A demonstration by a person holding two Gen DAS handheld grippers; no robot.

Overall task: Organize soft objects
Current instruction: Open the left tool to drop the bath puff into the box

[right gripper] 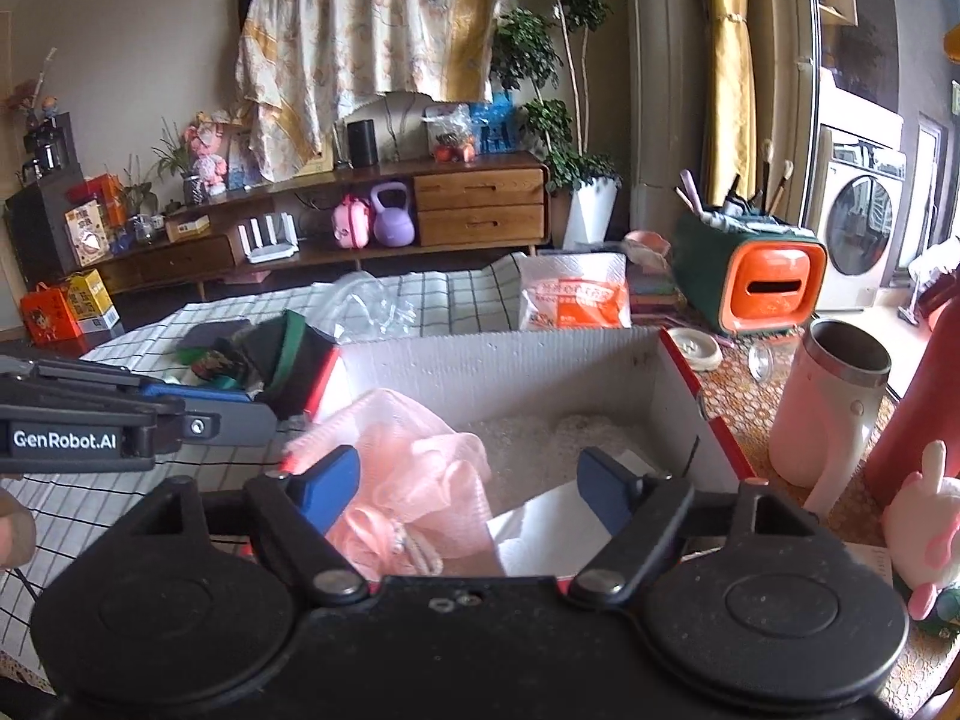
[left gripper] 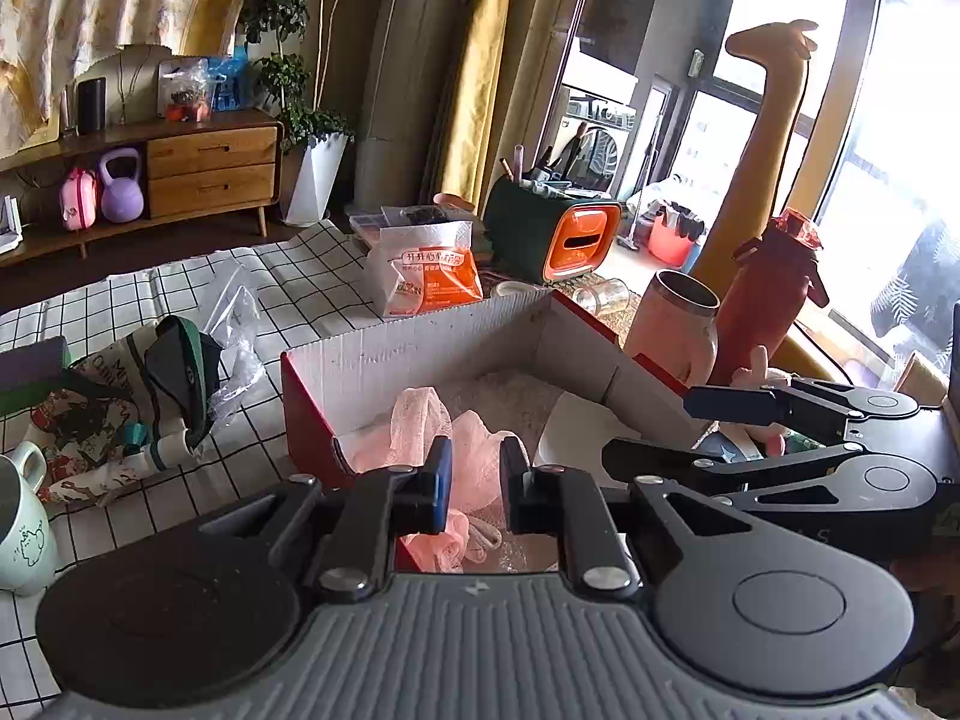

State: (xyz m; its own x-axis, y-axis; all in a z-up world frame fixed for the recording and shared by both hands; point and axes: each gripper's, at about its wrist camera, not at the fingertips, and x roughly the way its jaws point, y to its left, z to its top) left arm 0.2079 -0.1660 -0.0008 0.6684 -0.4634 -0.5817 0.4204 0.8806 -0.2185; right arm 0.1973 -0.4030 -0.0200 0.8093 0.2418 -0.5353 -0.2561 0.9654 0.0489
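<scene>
A pink mesh bath pouf (right gripper: 414, 480) lies in the near left part of an open red-sided cardboard box (right gripper: 504, 369) on the checked table (left gripper: 180, 282), beside a white cloth (right gripper: 540, 534). The left gripper (left gripper: 474, 483) hovers over it, fingers a narrow gap apart and not pressing the mesh — the right gripper (right gripper: 474, 486) spreads wide above the box, holding nothing. A pink mug (right gripper: 831, 402) stands right of the box.

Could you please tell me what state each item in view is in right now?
Red-sided white cardboard box: open, no lid on.
Pink mesh bath pouf: lying inside the box.
Pink metal-rimmed tumbler: upright, uncovered.
Left gripper: slightly open, holding nothing.
Right gripper: wide open, empty.
</scene>
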